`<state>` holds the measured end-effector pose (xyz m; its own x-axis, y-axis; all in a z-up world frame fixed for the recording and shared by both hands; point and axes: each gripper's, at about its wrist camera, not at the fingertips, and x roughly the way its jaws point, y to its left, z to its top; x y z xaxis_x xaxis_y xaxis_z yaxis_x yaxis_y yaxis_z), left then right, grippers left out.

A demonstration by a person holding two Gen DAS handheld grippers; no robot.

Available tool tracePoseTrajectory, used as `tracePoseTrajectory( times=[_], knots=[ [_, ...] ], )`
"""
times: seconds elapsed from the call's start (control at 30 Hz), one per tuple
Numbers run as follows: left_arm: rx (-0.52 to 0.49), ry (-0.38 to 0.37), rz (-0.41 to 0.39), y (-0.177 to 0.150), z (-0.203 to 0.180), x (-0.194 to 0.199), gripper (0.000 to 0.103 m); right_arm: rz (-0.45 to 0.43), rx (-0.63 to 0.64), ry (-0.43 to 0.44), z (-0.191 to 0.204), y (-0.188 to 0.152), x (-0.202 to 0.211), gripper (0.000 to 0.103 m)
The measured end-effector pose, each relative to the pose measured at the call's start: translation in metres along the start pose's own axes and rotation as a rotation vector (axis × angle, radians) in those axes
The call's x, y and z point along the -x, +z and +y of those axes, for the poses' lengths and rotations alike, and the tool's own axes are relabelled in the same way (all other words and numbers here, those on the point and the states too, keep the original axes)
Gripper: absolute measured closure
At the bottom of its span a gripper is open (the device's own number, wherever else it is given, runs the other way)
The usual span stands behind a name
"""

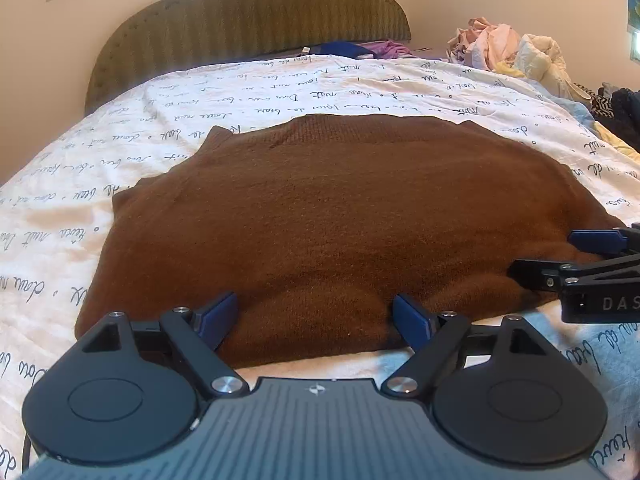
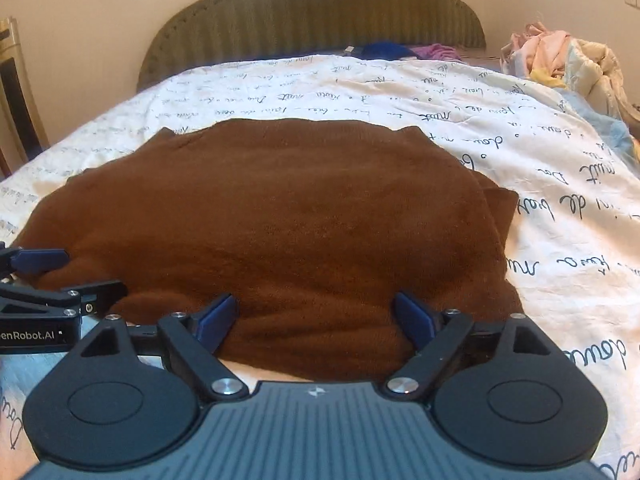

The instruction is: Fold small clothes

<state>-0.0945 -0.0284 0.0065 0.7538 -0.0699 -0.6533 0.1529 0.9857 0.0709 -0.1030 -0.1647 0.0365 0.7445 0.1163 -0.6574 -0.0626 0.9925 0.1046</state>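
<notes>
A brown knit sweater [image 1: 344,216] lies flat on the bed, its near hem toward me; it also shows in the right wrist view [image 2: 280,216]. My left gripper [image 1: 316,316] is open, its blue fingers [image 1: 218,316] spread against the near hem on the left part. My right gripper [image 2: 316,316] is open, its fingers [image 2: 416,318] spread against the near hem on the right part. Each gripper shows in the other's view: the right one [image 1: 560,258] at the right edge, the left one [image 2: 60,276] at the left edge.
The bed has a white cover with handwriting print [image 1: 280,92] and a green headboard [image 1: 256,20]. A pile of pale clothes [image 1: 508,50] sits at the far right, blue and purple clothes [image 1: 360,48] by the headboard. Dark clothes [image 1: 620,108] lie at the right edge.
</notes>
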Motion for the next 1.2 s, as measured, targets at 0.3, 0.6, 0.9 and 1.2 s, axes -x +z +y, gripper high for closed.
tracePoseTrajectory(
  times=[0.3,0.6,0.9,1.2],
  knots=[
    [-0.003,0.009,-0.017,-0.004,-0.002,-0.004,0.015,0.000,0.016,-0.006,0.000,-0.013,0.007,0.015],
    [-0.001,0.017,0.023,-0.010,0.002,0.013,0.015,0.012,0.019,-0.025,0.003,-0.017,0.018,0.015],
    [0.066,-0.037,0.057,-0.024,0.021,0.032,0.017,-0.025,0.025,-0.003,-0.002,-0.024,0.036,0.012],
    [0.244,-0.011,0.074,-0.034,0.047,0.059,0.018,-0.032,-0.010,0.001,0.001,-0.032,0.065,0.011]
  ],
)
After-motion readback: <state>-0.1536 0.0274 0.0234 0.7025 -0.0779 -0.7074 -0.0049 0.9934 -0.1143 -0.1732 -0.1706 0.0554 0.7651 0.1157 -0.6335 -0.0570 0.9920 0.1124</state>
